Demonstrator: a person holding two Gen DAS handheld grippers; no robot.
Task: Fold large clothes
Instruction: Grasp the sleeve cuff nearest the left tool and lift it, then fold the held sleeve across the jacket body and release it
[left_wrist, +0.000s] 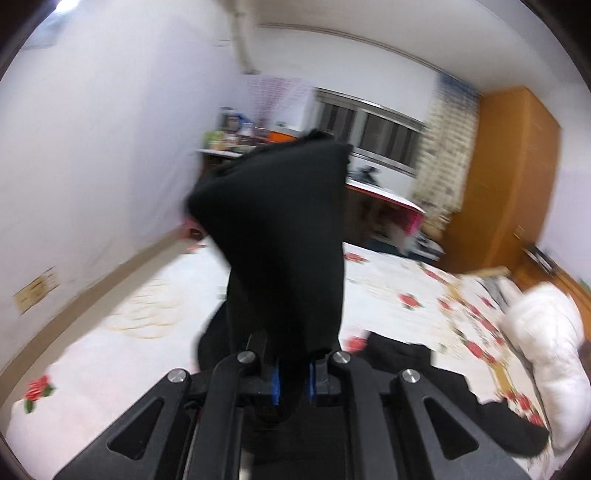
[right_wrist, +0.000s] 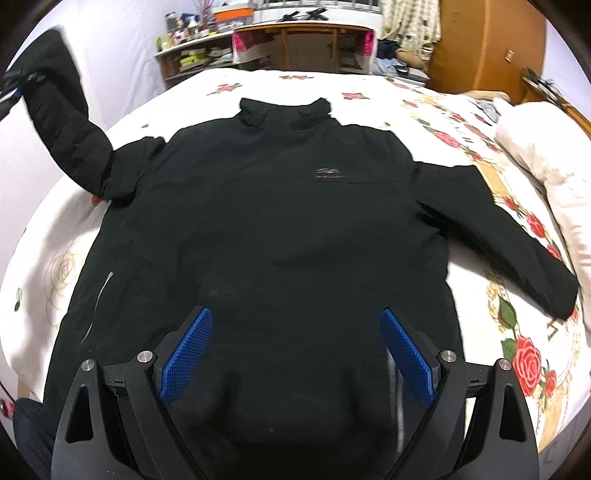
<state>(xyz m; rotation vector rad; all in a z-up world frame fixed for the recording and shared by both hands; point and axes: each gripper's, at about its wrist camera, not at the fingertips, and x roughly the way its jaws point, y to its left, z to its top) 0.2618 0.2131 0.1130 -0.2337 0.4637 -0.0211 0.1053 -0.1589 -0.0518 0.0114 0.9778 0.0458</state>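
A large black jacket (right_wrist: 273, 221) lies flat on the bed, collar at the far side, a small logo on its chest. Its left sleeve (right_wrist: 62, 122) is lifted off the bed, and my left gripper (right_wrist: 14, 92) is shut on the cuff at the far left. In the left wrist view the left gripper (left_wrist: 293, 382) pinches that sleeve (left_wrist: 280, 229), which stands up in front of the camera. My right gripper (right_wrist: 295, 354) hangs open over the jacket's lower part, with nothing between its blue pads (right_wrist: 186, 354). The right sleeve (right_wrist: 498, 236) lies spread on the bed.
The bed has a white cover with red roses (right_wrist: 532, 362). A white pillow (right_wrist: 546, 173) lies at the right edge. Behind the bed stand a cluttered shelf (right_wrist: 192, 51), a desk (right_wrist: 303, 40) and a wooden wardrobe (right_wrist: 484, 48). A white wall (left_wrist: 92, 166) runs along the left.
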